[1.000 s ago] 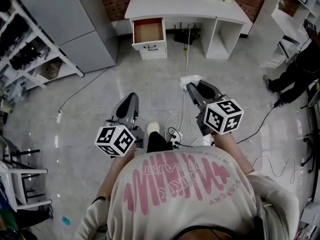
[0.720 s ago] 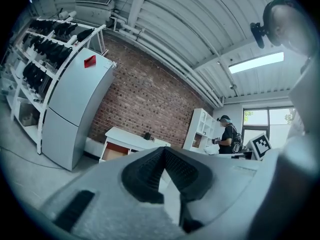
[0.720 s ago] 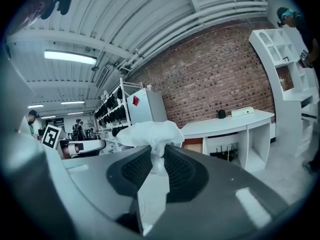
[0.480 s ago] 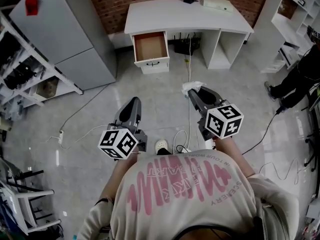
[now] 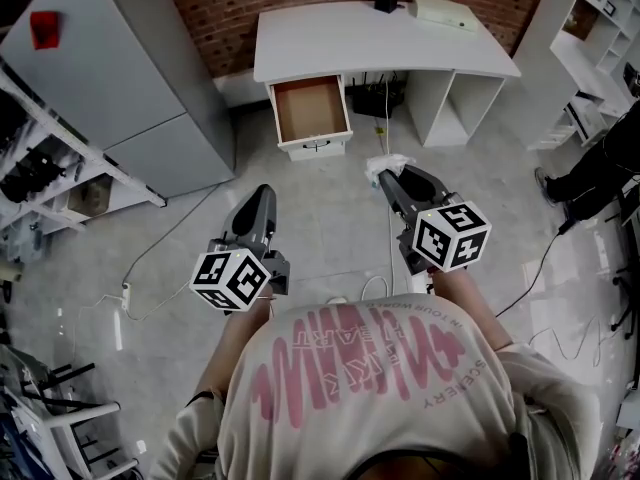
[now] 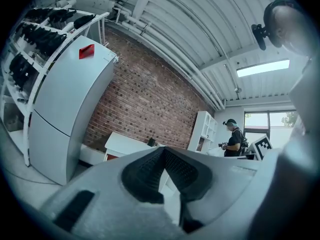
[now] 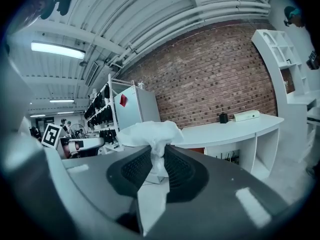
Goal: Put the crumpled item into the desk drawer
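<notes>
A cream shirt bears pink lettering and wavy stripes. The left gripper and right gripper are grey, with black-and-white marker cubes

Bright, even indoor light fills my head view, sharpest at the white desk; its shadow falls soft and short into the openings below the top. In front of the desk the polished floor throws back a pale sheen. In my right gripper view, a ceiling strip light burns white high to the left of the desk. Both gripper views bend hard at the edges, ringed in black, the nearest foreground smeared out of focus.
</notes>
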A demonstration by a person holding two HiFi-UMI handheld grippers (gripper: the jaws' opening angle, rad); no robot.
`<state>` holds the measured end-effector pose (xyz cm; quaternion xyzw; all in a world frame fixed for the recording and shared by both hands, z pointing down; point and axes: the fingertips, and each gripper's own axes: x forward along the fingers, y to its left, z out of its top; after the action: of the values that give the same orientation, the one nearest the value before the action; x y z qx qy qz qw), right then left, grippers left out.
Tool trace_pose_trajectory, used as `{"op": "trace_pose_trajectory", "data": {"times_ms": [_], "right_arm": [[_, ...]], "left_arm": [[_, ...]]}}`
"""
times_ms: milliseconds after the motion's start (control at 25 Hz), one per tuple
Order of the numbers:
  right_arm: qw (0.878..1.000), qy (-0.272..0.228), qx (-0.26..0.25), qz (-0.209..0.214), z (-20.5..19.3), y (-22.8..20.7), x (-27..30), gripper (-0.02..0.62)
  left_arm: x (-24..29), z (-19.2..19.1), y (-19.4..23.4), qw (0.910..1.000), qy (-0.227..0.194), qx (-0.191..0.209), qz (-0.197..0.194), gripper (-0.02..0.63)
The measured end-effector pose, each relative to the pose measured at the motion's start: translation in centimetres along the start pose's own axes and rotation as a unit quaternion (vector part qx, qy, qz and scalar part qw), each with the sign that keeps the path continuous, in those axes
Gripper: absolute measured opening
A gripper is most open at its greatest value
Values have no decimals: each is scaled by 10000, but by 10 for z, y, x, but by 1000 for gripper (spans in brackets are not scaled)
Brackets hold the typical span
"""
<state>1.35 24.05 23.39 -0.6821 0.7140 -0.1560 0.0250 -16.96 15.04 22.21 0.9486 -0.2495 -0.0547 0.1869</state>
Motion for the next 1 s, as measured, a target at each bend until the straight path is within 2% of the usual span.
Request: {"op": "trace_pose_trajectory", "data": {"times_ms": [440,680,1000], "right_arm": [[9998,90,-53,-152,6,-12,71,87],[9992,233,-6,-323,-5,-24,77,87],[9984,377,178,-387,-24,-38,86,87]], "left_arm": [[49,9,58,9997,162,-98,-163,0],[65,-2,67,9992,212,-232,-265,0],[73,-20,75,9984,408,-317,-218,0]]}}
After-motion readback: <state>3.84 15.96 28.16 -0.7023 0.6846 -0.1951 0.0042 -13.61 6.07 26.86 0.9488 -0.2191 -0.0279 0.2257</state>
